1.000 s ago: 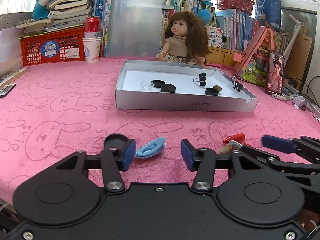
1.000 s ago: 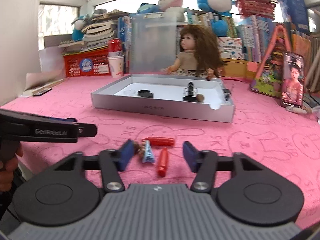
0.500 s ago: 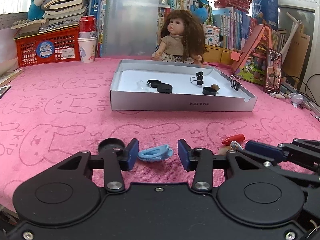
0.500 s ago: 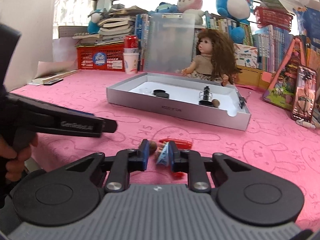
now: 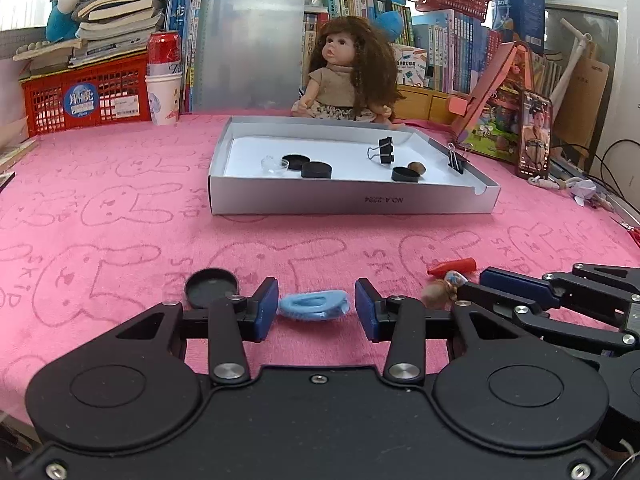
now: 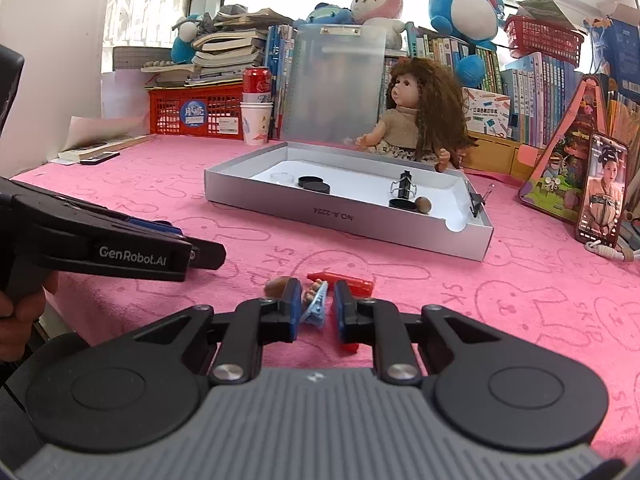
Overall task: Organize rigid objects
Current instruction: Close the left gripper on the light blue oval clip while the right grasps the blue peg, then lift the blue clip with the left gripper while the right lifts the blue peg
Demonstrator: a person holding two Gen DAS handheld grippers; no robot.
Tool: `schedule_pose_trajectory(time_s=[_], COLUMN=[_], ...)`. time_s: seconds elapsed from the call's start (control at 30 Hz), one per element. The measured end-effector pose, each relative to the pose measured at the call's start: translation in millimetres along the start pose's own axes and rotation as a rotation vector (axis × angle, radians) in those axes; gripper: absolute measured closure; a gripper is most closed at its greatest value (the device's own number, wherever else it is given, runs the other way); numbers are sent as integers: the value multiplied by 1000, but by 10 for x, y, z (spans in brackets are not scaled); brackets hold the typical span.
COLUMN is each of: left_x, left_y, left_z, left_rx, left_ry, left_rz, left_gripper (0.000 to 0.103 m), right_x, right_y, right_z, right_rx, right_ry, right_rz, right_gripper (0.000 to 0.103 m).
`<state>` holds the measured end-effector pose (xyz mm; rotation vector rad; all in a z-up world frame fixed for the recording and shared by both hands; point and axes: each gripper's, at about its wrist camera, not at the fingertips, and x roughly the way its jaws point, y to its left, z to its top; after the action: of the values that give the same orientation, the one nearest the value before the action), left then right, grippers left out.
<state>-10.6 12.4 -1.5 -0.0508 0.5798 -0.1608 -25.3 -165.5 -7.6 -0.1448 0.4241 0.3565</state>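
In the left wrist view a light-blue oval piece lies on the pink cloth between the pads of my left gripper, which is shut on its two ends. A black cap lies just left of that gripper. My right gripper is shut on a small light-blue ridged toy piece; from the left wrist it shows as black fingers at the right. A brown nut sits beside its left pad, and a red stick lies just beyond. The silver tray stands further back.
The tray holds black caps, binder clips, a nut and a clear lid. A doll, a clipboard, books, a red basket and a cup line the back. A phone leans at the right. A hand holds the left gripper's body.
The right jaws have closed from wide apart onto the light-blue ridged piece. The left jaws have narrowed around the blue oval piece. Neither hand has shifted much.
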Motion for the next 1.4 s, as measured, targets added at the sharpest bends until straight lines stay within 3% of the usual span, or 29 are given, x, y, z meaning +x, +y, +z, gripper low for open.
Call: schedule_pose_trajectory(time_s=[0.2,0.47,0.93,1.1,1.4], left_x=[-19,9,12,0,-39], left_y=[-17,-31,-119,-132,-121], left_z=[-29,-39,-97,-91,63], left_rx=[7,27,69,59,58], left_ry=[-1,-6,-32,-34,-57], left_rz=[7,21,52,50,45], left_gripper=[63,63,66,66,66], right_x=[-32,62,162,154,115], right_y=[119,0,42,34,-22], right_z=[-34,-42,-51,-32,78], right_rx=[-59,-18,-33,-11,16], right_ry=[-11,21,-1,-1,-18], right_rz=[6,-26,-42,-20,-31], right_gripper=[81,81,77,83,83])
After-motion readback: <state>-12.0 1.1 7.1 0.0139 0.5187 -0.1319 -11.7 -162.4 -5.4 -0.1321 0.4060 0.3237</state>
